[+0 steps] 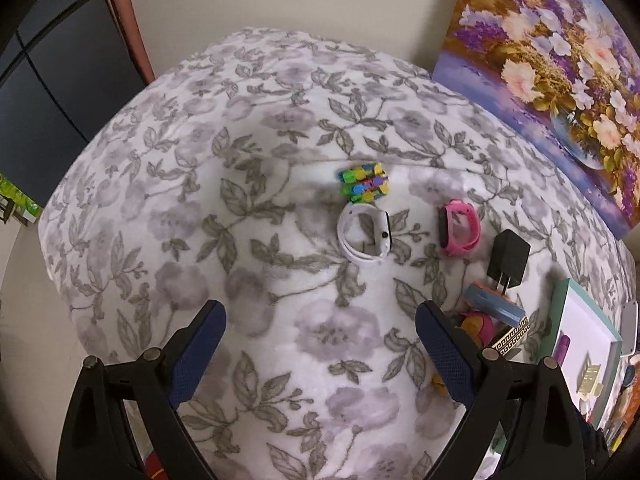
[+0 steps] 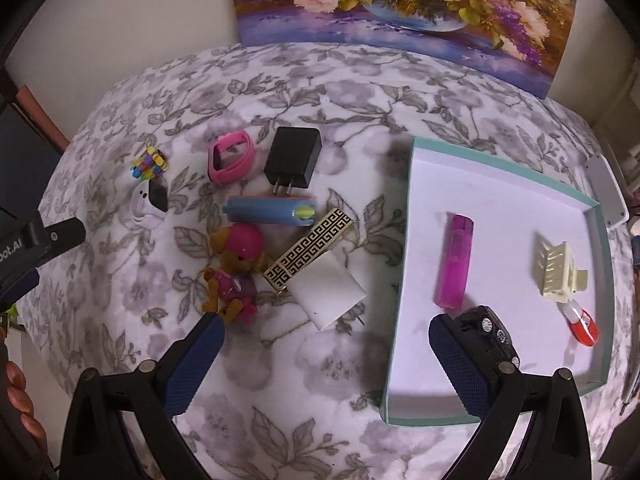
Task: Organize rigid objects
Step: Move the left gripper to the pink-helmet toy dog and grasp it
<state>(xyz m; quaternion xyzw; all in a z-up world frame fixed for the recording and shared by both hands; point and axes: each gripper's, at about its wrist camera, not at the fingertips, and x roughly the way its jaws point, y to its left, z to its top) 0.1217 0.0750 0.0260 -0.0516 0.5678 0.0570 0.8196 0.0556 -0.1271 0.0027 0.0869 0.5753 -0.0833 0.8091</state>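
The right gripper (image 2: 326, 356) stands with its jaws spread wide and nothing between them, above the patterned cloth (image 2: 320, 360) at the left edge of the teal-rimmed tray (image 2: 406, 264); its right finger overlaps the tray's near left corner, and a small black toy car (image 2: 490, 330) lies in the tray touching or just behind that finger, contact not determinable; ahead of the right finger, inside the tray, lies a translucent pink lighter (image 2: 455, 262); further right lie a cream hair claw clip (image 2: 558, 272) and, just nearer than it, a red-and-clear item (image 2: 584, 326); ahead of the gap between the fingers, on the cloth, lies a white charger block (image 2: 330, 294) with a black-and-gold patterned bar (image 2: 310, 250) resting across its far edge; just ahead of the left finger sits a pink-helmeted toy dog figure (image 2: 236, 268); beyond these lie a blue cylinder (image 2: 270, 210), a black wall charger (image 2: 293, 156), a pink wristband (image 2: 231, 156), a white smartwatch (image 2: 150, 204) and a multicoloured block toy (image 2: 150, 164); a floral painting (image 2: 400, 12) leans at the far edge. The left gripper (image 1: 320, 356) is likewise open wide and empty over bare cloth; the white smartwatch (image 1: 365, 236) lies well ahead of its gap, the multicoloured block toy (image 1: 363, 182) just beyond that, the pink wristband (image 1: 459, 227) and black wall charger (image 1: 507, 258) ahead and to the right; the tray (image 1: 560, 300) lies at its far right.
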